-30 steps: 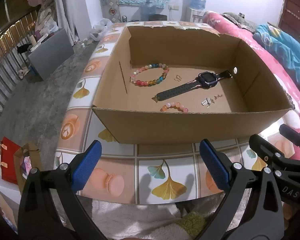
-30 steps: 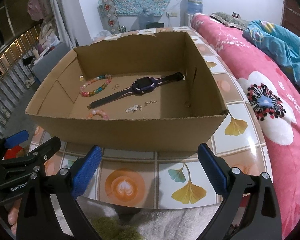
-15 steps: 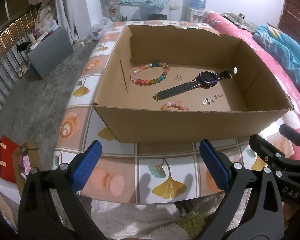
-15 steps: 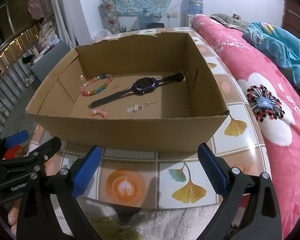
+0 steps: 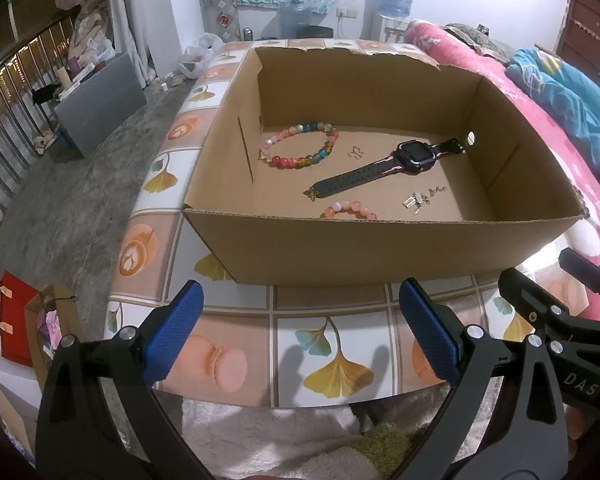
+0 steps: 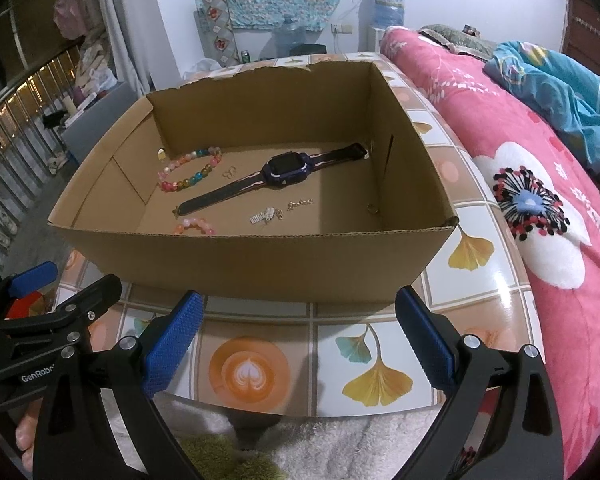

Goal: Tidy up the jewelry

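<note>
Lying in the cardboard box on the tiled surface were a watch, a bead bracelet and a second bracelet half hidden by the near wall, both grippers' jaws open, empty.

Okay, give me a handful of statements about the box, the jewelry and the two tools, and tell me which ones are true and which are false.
1. The watch lies flat on the floor of the cardboard box. True.
2. The left tool is shut on the multicolored bead bracelet. False: it is open and empty, in front of the box above the tiled table; the bracelet lies in the box.
3. The small pink bead bracelet lies close to the box's near wall. True.
4. The right tool is inside the box. False: it is open outside the near wall.
5. The watch sits inside the loop of the multicolored bracelet. False: it lies beside it, apart.
</note>
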### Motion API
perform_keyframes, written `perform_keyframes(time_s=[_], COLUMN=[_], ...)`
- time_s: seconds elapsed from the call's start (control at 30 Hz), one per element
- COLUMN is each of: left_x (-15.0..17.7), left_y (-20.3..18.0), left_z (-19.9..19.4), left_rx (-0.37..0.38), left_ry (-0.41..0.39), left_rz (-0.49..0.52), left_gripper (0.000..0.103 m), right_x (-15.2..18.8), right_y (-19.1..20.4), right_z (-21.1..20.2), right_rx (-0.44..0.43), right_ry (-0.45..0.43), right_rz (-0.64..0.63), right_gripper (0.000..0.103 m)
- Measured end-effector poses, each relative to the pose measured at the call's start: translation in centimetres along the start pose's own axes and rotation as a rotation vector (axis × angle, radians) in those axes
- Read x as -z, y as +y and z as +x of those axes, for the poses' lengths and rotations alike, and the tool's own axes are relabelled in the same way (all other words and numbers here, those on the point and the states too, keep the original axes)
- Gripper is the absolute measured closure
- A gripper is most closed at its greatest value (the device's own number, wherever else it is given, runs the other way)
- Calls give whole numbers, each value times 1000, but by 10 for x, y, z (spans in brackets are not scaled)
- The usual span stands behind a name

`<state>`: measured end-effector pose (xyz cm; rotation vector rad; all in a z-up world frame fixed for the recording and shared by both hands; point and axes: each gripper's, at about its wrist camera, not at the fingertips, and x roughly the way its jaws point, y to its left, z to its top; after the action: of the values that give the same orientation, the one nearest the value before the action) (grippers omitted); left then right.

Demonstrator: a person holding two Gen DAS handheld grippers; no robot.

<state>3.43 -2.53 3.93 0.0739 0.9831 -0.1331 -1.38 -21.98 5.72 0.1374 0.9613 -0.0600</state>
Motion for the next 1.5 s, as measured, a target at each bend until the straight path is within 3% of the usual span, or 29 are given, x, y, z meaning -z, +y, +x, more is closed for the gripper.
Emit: perform_keyframes(time_s=[1.5], left_x=[0], left_y=[1], left_z=[1], left_rx=[4], left_ry=[5], left_rz=[-3], left_gripper=[8], right_x=[2], right_y=[-3], right_z=[2], right_rx=[1], right_ry=[4], right_rz=[11], right_gripper=[9])
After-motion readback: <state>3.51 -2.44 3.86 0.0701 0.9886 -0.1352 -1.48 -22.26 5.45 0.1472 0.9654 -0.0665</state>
